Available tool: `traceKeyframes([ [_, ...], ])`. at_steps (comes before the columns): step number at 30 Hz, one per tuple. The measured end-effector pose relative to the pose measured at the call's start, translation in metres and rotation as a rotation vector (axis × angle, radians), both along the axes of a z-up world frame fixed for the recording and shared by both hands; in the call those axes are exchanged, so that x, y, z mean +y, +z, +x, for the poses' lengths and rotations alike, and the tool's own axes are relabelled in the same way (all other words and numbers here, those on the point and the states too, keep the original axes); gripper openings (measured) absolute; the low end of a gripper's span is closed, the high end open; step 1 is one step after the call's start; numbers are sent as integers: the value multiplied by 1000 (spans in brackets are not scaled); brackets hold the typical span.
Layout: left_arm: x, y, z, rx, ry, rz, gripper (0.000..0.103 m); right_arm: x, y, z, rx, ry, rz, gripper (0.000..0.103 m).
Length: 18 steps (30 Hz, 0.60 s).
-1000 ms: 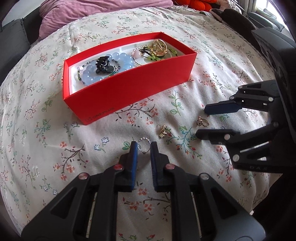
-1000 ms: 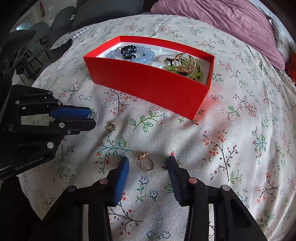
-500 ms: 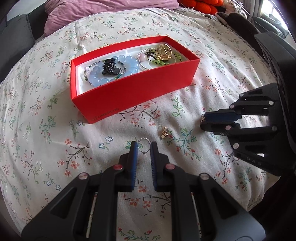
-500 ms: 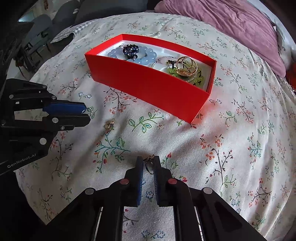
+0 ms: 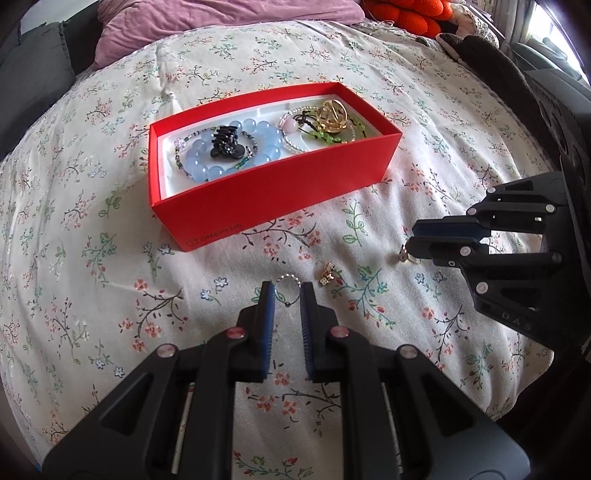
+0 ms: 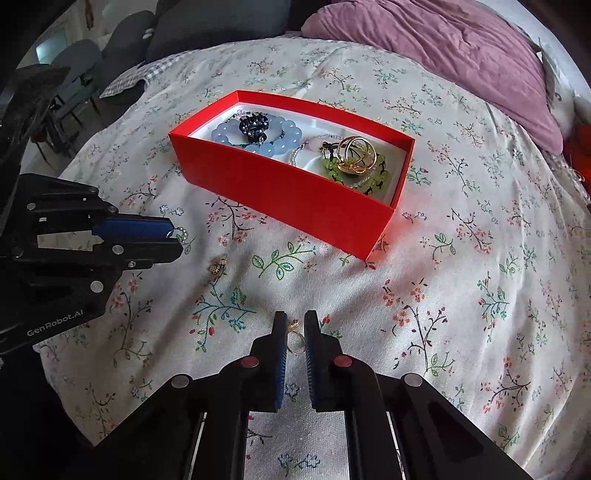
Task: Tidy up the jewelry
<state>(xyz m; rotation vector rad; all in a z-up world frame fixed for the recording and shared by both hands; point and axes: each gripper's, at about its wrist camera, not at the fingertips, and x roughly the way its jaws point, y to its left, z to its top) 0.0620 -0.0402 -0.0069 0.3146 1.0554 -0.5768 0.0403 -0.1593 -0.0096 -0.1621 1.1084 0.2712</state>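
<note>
A red box [image 5: 280, 192] lies on the floral bedspread, also in the right wrist view [image 6: 295, 199]. It holds a blue bead bracelet [image 5: 236, 155], a black hair clip [image 5: 225, 142] and a gold ornament [image 5: 332, 116]. My left gripper [image 5: 287, 291] is shut on a silver beaded ring [image 5: 289, 280], held above the cloth. My right gripper [image 6: 294, 325] is shut on a gold ring [image 6: 295, 341], which also shows at its tips in the left wrist view [image 5: 405, 254]. A small gold charm [image 5: 327, 277] lies loose on the bedspread between the grippers.
A purple blanket [image 6: 461, 48] lies at the far side of the bed. Orange plush [image 5: 402, 14] and dark furniture [image 6: 110, 55] stand beyond the bed edges.
My right gripper closed on the gold ring and lifted it. Both grippers rose and pulled back from the bedspread with their rings.
</note>
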Motion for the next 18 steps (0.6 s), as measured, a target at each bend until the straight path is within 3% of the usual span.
traceKeyframes([
  [16,5,12,3,-14,25,-27,15,-26,29,8,-52,-62,117,9],
  [18,5,12,3,-13,25,-30,15,-23,27,7,-43,-42,130,14],
])
